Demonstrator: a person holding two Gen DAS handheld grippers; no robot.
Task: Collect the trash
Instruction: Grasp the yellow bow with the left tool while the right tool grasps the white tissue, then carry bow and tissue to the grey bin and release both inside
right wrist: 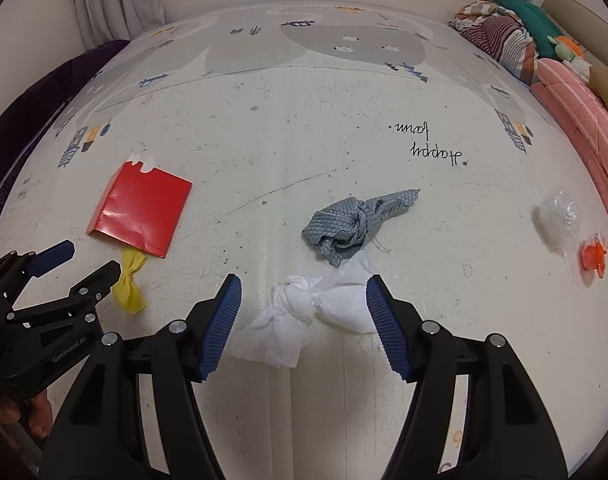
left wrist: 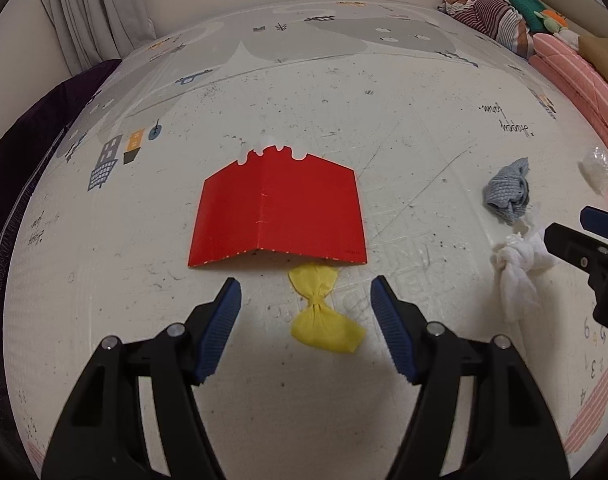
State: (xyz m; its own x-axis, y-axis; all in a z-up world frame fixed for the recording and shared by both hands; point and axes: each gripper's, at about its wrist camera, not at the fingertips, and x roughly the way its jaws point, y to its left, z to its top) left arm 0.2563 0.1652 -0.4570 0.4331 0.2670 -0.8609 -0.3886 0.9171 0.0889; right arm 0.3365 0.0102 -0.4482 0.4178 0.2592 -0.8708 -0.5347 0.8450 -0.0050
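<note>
- Left gripper (left wrist: 305, 304): "GenRobot.AI" on its body; jaws released, empty, either side of a twisted yellow bow-shaped paper scrap (left wrist: 321, 312); its long axis runs away from the camera, far tip touching a folded red paper sheet (left wrist: 278, 212)
- Right gripper (right wrist: 304, 304): jaws spread, gripping nothing, straddling a knotted white tissue (right wrist: 304, 312) lying crosswise, overlapped by a crumpled grey textured cloth (right wrist: 351, 224)
- Cream printed play mat (right wrist: 264, 128): script, upside down, not reliably legible

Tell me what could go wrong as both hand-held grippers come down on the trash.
The yellow knotted scrap touches the red folded card, so the open left hand-held gripper may drag the card too. The white knotted tissue overlaps the grey crumpled cloth, so the open right hand-held gripper might snag both.
</note>
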